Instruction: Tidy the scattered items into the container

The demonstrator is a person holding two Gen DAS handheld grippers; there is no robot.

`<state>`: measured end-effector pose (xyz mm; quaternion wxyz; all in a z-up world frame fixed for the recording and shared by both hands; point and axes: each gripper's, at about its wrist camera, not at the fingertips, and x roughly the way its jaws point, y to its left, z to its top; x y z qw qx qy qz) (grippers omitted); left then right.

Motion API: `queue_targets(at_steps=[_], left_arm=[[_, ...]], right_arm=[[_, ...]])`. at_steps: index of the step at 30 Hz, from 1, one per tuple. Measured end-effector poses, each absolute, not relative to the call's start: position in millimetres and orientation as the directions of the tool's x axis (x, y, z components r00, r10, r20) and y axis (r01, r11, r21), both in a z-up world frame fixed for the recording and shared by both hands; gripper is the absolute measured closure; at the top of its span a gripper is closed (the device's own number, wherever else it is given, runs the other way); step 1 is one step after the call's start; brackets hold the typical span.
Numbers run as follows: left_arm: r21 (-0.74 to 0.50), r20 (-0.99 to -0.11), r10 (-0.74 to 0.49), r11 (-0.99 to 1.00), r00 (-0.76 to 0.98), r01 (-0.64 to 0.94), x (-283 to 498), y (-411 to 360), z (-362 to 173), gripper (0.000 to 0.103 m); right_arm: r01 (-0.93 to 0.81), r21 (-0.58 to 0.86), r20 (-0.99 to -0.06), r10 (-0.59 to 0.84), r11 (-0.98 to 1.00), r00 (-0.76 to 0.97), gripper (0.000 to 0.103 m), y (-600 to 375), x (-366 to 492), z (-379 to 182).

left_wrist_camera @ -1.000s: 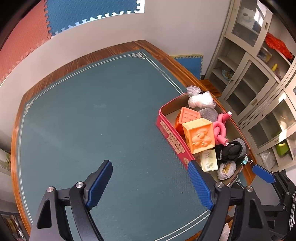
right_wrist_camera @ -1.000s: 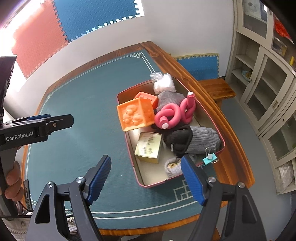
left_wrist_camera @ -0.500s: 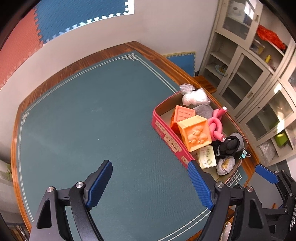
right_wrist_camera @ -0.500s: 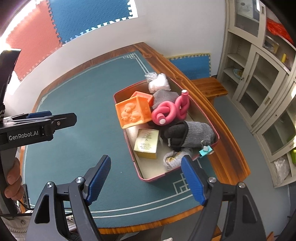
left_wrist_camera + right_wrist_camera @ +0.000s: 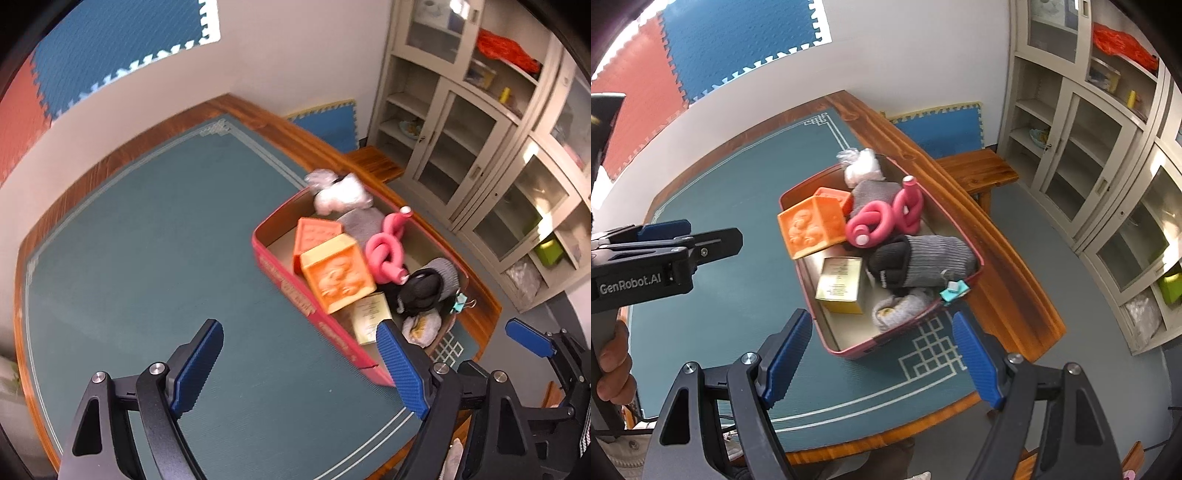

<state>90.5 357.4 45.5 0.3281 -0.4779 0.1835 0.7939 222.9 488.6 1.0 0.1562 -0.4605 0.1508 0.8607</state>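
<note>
Looking down from the left wrist, the left gripper [image 5: 299, 363] stood with its blue pads apart and nothing between them, above bare green mat on the worktop [image 5: 140, 240]. The red container [image 5: 295, 291] lay just beyond the gripper's right pad, and no loose item showed on the mat on the gripper's side of it. Inside it were an orange embossed cube [image 5: 338, 278], a pink knotted foam tube [image 5: 388, 251], a white plastic bag [image 5: 341, 192] at the far end, a black and grey glove [image 5: 428, 284] and a small cream box [image 5: 371, 314]. A teal binder clip [image 5: 460, 304] sat on the container's far rim.

From the right wrist, the right gripper [image 5: 881, 360] was likewise spread wide and empty, hanging over the near end of the container [image 5: 849, 350]. The glove [image 5: 923, 262] lay beside the cream box [image 5: 842, 282], the orange cube [image 5: 812, 229] leaned against the rim farthest from the wooden bench, and the binder clip [image 5: 955, 290] perched on the opposite rim.

Judged from this, the sorting looked all but finished. Doing the close well probably meant checking the mat around the container, then nudging the clip inward off the rim, since a careless brush could have tipped it outside. Lifting both grippers clear without catching the cube would have kept the pile settled.
</note>
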Motion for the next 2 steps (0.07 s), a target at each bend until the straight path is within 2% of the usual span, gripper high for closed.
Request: queue_targets(at_steps=[2], left_arm=[[-0.016,-0.879,0.348,-0.707,-0.327,-0.707,94.6,365.1,46.0,0.016]], right_arm=[[-0.412,0.115,-0.840,0.133,-0.904,-0.526,0.021,494.0,224.9,0.4]])
